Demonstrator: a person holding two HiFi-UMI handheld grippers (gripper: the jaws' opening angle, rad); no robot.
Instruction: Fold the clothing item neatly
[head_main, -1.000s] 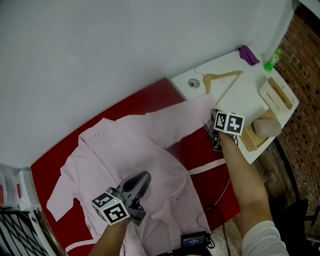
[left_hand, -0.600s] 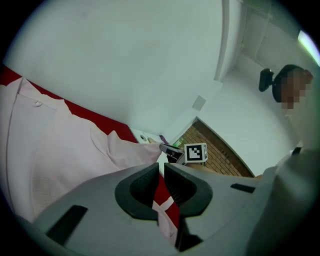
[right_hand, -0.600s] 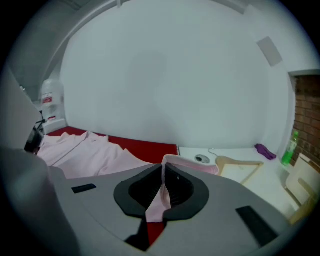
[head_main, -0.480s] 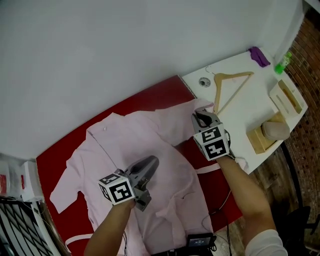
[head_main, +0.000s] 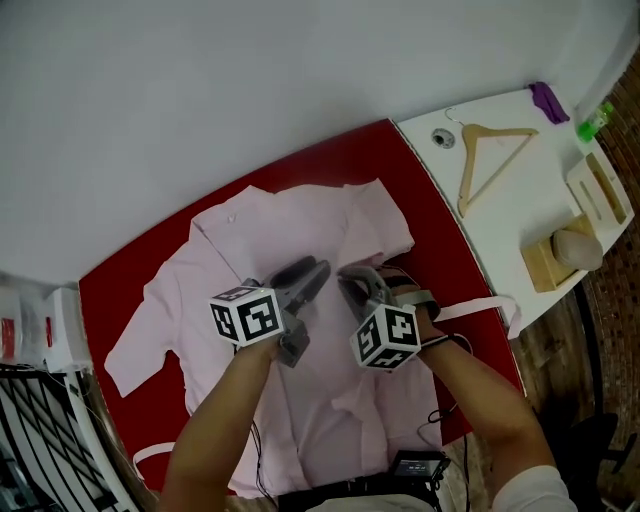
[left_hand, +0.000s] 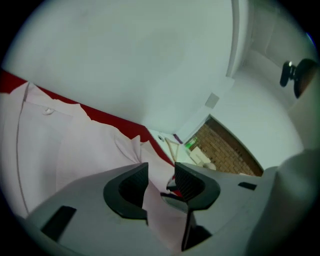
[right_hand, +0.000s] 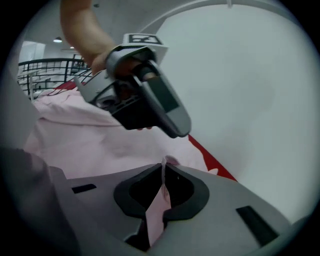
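- Your left gripper is a bit left of the middle in the head view. Its jaws have just been opening and now stand apart. A flap of pink cloth pokes up between them, but they do not squeeze it.
- The pink shirt lies spread on the red worktop. Its collar points to the upper left and its hem to the bottom middle. So its long line slants down across the frame.
- Your right gripper is just beside the left one. It is pinched tight on a thin bit of the sleeve.
- I think you are folding that sleeve over the chest. Lay it flat and straight on the shirt, and only then let go.
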